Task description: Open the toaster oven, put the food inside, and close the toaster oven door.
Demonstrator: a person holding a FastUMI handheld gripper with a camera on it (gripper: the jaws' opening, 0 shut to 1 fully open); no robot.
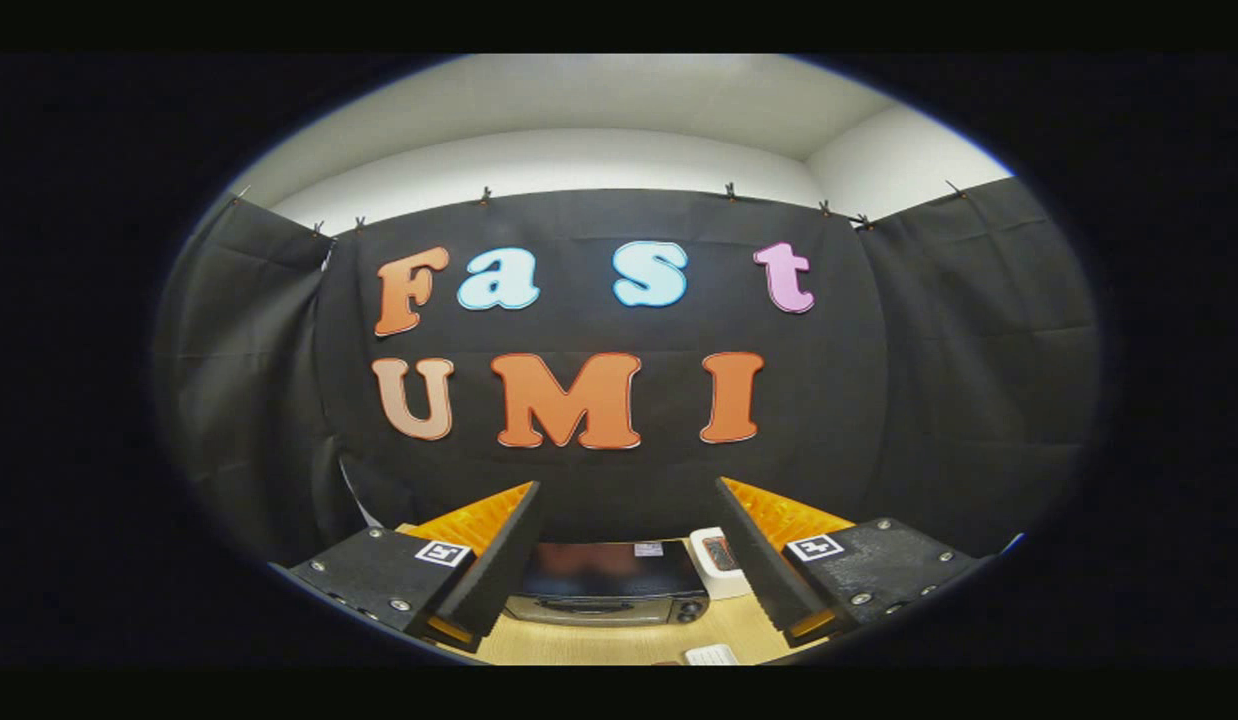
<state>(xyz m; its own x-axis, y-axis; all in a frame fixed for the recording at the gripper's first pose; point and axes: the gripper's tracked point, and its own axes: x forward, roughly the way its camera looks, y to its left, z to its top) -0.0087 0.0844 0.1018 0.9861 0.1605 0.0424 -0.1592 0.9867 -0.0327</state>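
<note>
Wooden desk (619, 645) carries the toaster oven (607, 585), door closed, seen between and beyond the fingers of the claw (629, 520), which hangs released and empty above. Just beside the oven's right stands a small white box (721, 562).

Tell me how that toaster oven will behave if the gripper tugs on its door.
The toaster oven looks boxy and flat-based on the wooden table, so it probably won't tip. Its metal-looking front suggests some weight, though a hard tug might slide it. The gripper is open, fingers apart, the oven seen between them.
</note>
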